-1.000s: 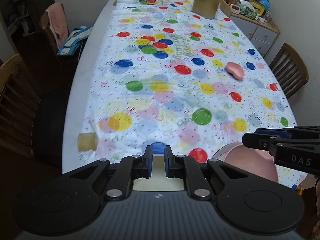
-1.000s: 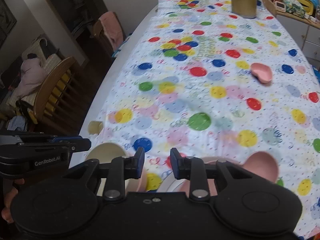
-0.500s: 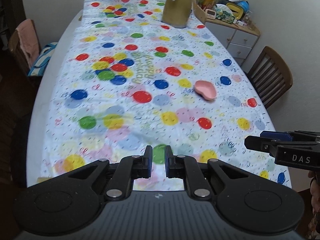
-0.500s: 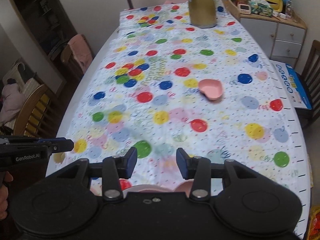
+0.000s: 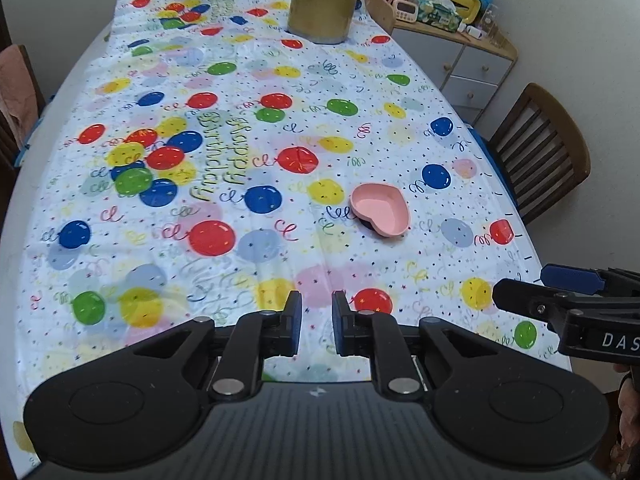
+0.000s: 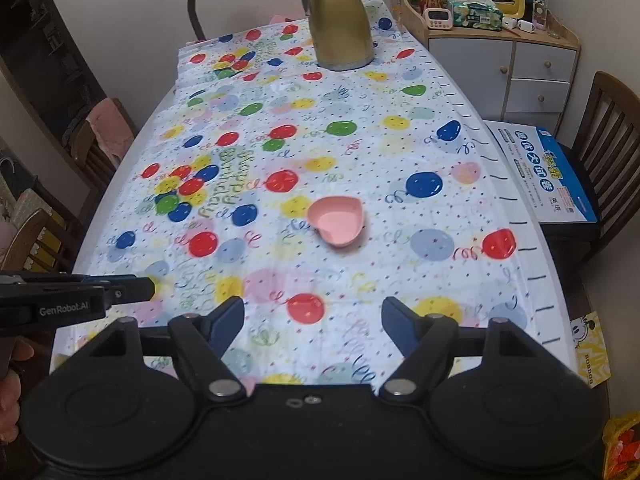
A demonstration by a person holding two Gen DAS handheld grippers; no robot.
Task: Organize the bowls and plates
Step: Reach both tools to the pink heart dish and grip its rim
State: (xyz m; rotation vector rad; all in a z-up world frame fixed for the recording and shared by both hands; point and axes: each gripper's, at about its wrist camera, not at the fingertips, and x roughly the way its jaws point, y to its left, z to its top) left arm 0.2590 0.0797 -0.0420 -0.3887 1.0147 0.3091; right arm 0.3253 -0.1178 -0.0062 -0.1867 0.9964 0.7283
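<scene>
Currently both handheld grippers hover over the near end of the table, angled down toward the balloon-print tablecloth (image 6: 360, 128).

Left gripper (image 5: 316, 326): its jaws stand close together with only a narrow gap, which is widening slightly, and nothing is between them; only cloth shows through the gap. It looks to be travelling empty, not carrying anything.

Right gripper (image 6: 312, 322): its jaws are spread wide and opening further, with nothing between them. That spread looks like preparation for taking a dish by its rim.

Pink heart-shaped bowl (image 6: 337, 221): it sits upright and alone on the tablecloth, right of centre, well ahead of both grippers and nearer the right one. It is the only dish of the task visible in either view, so it is judged the next pick. Its thin raised rim offers a place for one pad inside and one outside.

Gold thermos jug (image 6: 340, 28): it stands at the far end of the table, well clear of the bowl, and should not obstruct a reach.

Beyond the right edge, a wooden chair (image 5: 540, 152) stands beside the table.
</scene>
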